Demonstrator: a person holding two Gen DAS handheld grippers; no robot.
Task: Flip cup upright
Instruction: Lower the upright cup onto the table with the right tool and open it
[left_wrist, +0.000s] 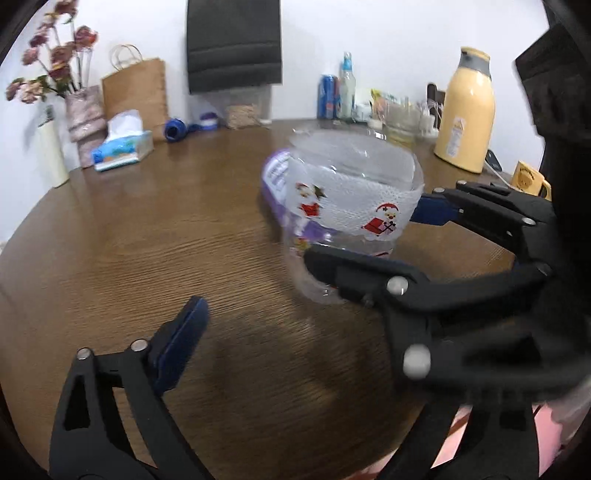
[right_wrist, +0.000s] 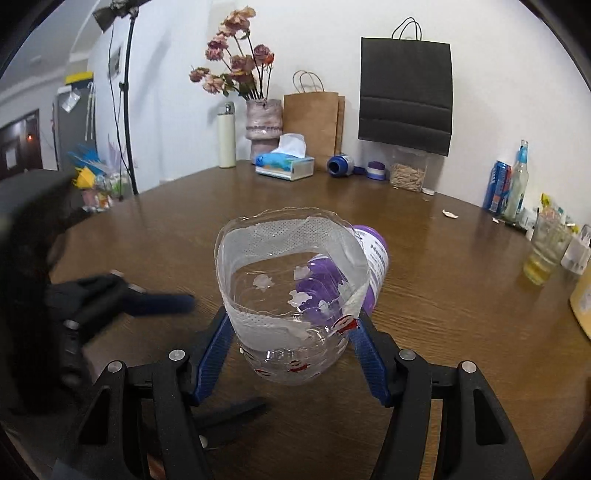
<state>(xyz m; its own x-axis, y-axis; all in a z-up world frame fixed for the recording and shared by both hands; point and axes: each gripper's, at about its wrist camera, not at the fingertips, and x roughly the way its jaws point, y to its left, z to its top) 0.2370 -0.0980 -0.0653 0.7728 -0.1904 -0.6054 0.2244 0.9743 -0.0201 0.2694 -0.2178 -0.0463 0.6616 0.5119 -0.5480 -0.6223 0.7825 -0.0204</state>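
The cup (right_wrist: 291, 291) is a clear cut-off plastic bottle bottom with a white mesh band and Santa stickers. It stands mouth up, slightly tilted, just above the brown table (right_wrist: 443, 295). My right gripper (right_wrist: 291, 354) is shut on its lower sides, one blue pad on each side. In the left wrist view the cup (left_wrist: 343, 195) sits between the right gripper's black fingers (left_wrist: 369, 273). My left gripper (left_wrist: 280, 332) is open and empty, low and to the left of the cup; it shows blurred in the right wrist view (right_wrist: 162, 299).
A purple and white bottle (right_wrist: 373, 266) lies right behind the cup. Along the back wall stand a flower vase (right_wrist: 263, 125), tissue box (right_wrist: 284, 166), paper bags (right_wrist: 314, 118), a jar (right_wrist: 408, 173), cans and bottles (right_wrist: 509, 188). A yellow thermos (left_wrist: 465, 110) and yellow mug (left_wrist: 530, 181) stand at right.
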